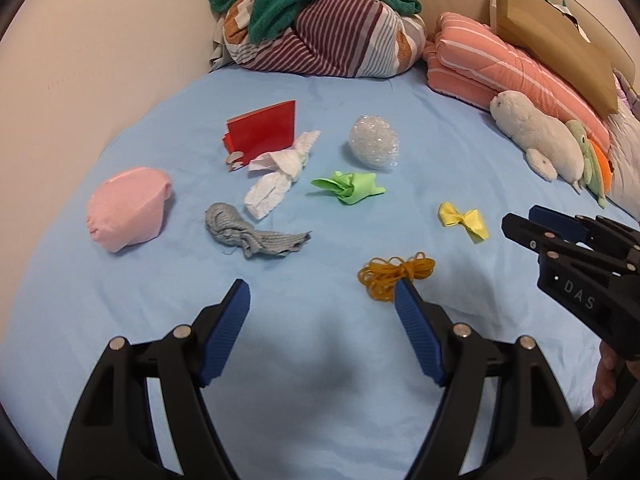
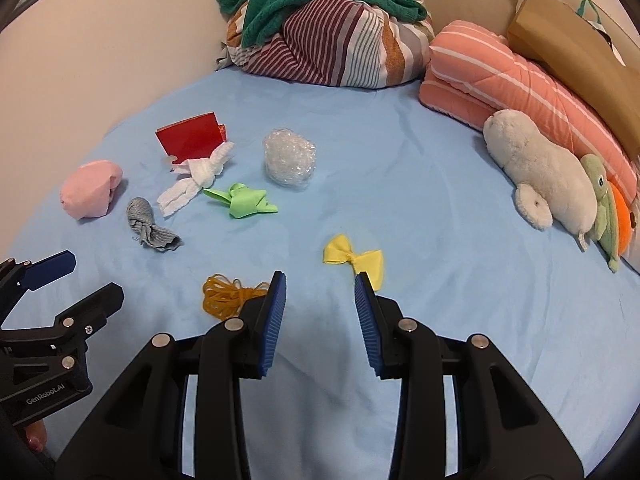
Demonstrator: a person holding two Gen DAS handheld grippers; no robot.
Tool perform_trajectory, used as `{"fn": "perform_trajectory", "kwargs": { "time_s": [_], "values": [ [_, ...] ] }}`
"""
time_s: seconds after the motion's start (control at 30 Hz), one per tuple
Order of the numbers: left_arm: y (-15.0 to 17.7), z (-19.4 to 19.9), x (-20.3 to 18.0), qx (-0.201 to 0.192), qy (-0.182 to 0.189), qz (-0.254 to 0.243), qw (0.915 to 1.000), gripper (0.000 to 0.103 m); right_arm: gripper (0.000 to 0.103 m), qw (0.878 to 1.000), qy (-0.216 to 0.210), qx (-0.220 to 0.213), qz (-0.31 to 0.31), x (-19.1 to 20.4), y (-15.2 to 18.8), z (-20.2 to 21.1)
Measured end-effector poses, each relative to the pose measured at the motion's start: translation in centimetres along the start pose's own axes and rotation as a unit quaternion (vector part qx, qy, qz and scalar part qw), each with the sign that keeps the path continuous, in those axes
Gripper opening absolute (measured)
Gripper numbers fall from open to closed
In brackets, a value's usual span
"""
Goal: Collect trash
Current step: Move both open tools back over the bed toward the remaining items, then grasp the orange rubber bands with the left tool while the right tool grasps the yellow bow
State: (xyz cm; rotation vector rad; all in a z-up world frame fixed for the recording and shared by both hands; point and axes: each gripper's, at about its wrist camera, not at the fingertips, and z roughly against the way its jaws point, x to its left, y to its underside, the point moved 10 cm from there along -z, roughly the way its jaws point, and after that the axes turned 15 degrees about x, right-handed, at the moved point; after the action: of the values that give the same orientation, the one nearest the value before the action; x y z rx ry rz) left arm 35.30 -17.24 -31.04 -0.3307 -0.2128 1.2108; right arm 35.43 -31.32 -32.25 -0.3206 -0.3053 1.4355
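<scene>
Small items lie scattered on a blue bed sheet (image 1: 160,280). A white crumpled tissue (image 1: 280,172), a crumpled green paper (image 1: 350,186), a clear plastic wrap ball (image 1: 374,142), a red card (image 1: 262,132), a grey rag (image 1: 244,234), a yellow bow (image 1: 464,220) and a bunch of orange rubber bands (image 1: 394,276) show in the left wrist view. My left gripper (image 1: 322,300) is open and empty, just short of the rubber bands. My right gripper (image 2: 320,284) is open and empty, between the rubber bands (image 2: 224,294) and the yellow bow (image 2: 356,260).
A pink cloth bundle (image 1: 128,208) lies at the left. A striped bundle with a green towel (image 1: 320,20) sits at the back. A folded pink quilt (image 2: 500,80), a brown paper bag (image 2: 576,64) and plush toys (image 2: 540,176) line the right side.
</scene>
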Motion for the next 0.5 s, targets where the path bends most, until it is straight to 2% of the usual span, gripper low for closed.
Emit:
{"fn": "perform_trajectory", "kwargs": {
  "time_s": [0.27,0.5],
  "values": [
    [-1.4,-3.2,-4.7,0.016,0.009,-0.011,0.9998,0.075,0.034,0.997,-0.016,-0.006,0.069,-2.1,-1.5,-1.8],
    [-1.9,-6.9,-6.4,0.038,0.01,-0.018,0.9991,0.075,0.034,0.995,-0.027,0.013,0.094,-2.7,-1.4,-6.4]
  ]
}}
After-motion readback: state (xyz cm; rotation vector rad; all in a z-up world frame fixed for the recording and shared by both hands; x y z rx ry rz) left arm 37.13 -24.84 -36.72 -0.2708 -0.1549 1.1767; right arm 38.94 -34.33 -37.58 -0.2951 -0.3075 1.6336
